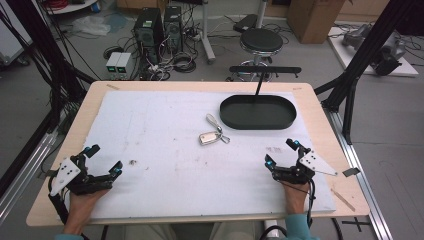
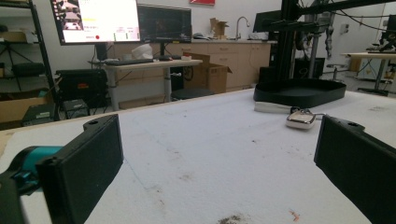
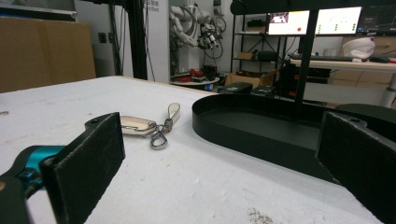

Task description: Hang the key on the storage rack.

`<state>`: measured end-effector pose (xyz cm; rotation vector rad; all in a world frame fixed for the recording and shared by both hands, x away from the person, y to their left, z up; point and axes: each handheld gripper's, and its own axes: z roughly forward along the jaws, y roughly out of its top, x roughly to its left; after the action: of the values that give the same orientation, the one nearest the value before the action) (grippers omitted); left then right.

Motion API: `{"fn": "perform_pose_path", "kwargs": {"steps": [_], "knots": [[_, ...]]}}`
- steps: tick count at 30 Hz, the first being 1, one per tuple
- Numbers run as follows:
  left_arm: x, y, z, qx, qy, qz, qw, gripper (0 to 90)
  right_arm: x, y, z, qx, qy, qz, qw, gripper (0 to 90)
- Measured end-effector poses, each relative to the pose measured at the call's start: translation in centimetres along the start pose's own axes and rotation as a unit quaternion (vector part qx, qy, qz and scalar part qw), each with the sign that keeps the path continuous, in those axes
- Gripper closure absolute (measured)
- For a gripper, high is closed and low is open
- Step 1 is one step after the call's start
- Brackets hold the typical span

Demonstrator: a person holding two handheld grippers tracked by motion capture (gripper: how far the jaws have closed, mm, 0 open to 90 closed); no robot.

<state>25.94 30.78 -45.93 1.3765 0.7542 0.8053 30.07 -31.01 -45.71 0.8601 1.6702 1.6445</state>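
Item: key fob (image 1: pixel 209 137) with strap, lying mid-counter just beside the black oval tray (image 1: pixel 227 116); my left gripper (image 1: pixel 103 161) and right gripper (image 1: pixel 281 152) rest near me, jaws wide and empty; risk: smooth fob may skid or strap snag the tray wall.

Two hand-held grippers rest on one white-covered table (image 1: pixel 150 130): the left gripper (image 1: pixel 102 160) and the right gripper (image 1: pixel 281 152), each with its two jaws spread wide and nothing between them. Ahead of the right gripper sits one black oval tray (image 1: pixel 258 112). One key fob (image 1: pixel 210 137) with one strap (image 1: pixel 212 121) lies between the grippers, farther forward. Beyond the table stand one round stool (image 1: pixel 261 41) and two computer towers (image 1: pixel 159 27).
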Motion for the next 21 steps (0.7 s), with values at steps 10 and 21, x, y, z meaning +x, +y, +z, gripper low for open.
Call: {"fn": "perform_pose_path", "kwargs": {"steps": [10,21], "knots": [[0.02,0.01,0.00,0.000,-0.001,0.001,1.0000,1.7,0.00,0.00,0.01,0.000,0.001,-0.002,1.0000,0.7],[-0.07,0.00,-0.04,-0.003,-0.002,0.006,1.0000,1.7,0.03,0.28,0.27,0.023,-0.005,0.000,0.9997,0.7]]}}
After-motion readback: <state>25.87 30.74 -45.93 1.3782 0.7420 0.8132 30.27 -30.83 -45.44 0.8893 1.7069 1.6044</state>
